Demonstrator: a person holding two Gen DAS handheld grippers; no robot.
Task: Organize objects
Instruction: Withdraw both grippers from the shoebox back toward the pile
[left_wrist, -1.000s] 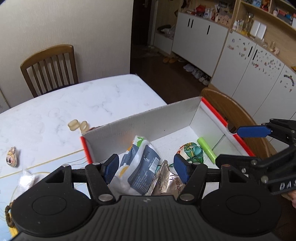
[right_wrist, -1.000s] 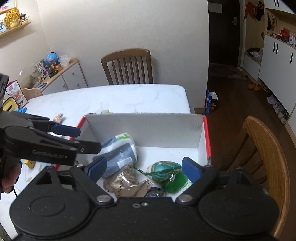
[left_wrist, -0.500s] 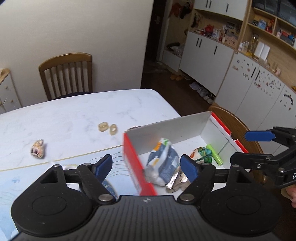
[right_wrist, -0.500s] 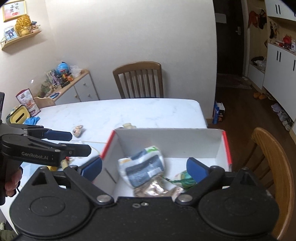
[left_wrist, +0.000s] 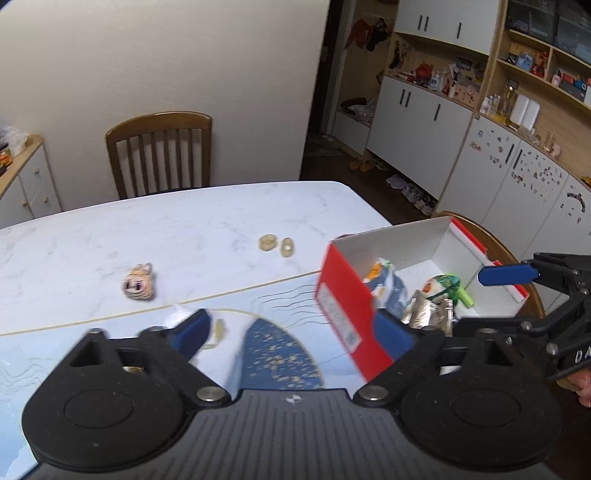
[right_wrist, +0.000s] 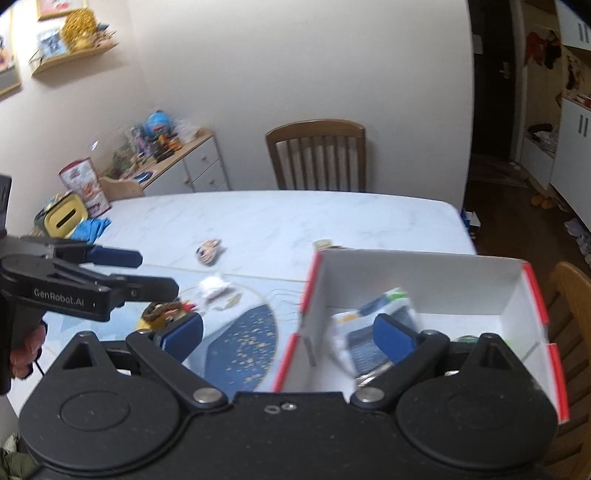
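Note:
A red and white cardboard box (left_wrist: 347, 314) (right_wrist: 417, 280) stands at the table's right end and holds a blue-white packet (right_wrist: 373, 328), a foil packet (left_wrist: 428, 314) and a green toy (left_wrist: 443, 284). On the table lie a small plush head (left_wrist: 138, 286) (right_wrist: 208, 251), two pale rings (left_wrist: 275, 244) and a white wad (right_wrist: 213, 287). My left gripper (left_wrist: 291, 332) is open and empty above the mat, left of the box. My right gripper (right_wrist: 288, 332) is open and empty over the box's left wall.
A blue and white mat (left_wrist: 269, 350) covers the near table. Wooden chairs stand at the far side (left_wrist: 162, 151) and at the right end (right_wrist: 572, 314). A yellow tin (right_wrist: 66, 218) and blue cloth sit at the far left. Cabinets line the right wall.
Both grippers have pulled back and up from inside the box and swung left. The views now take in the open table and the loose items on it.

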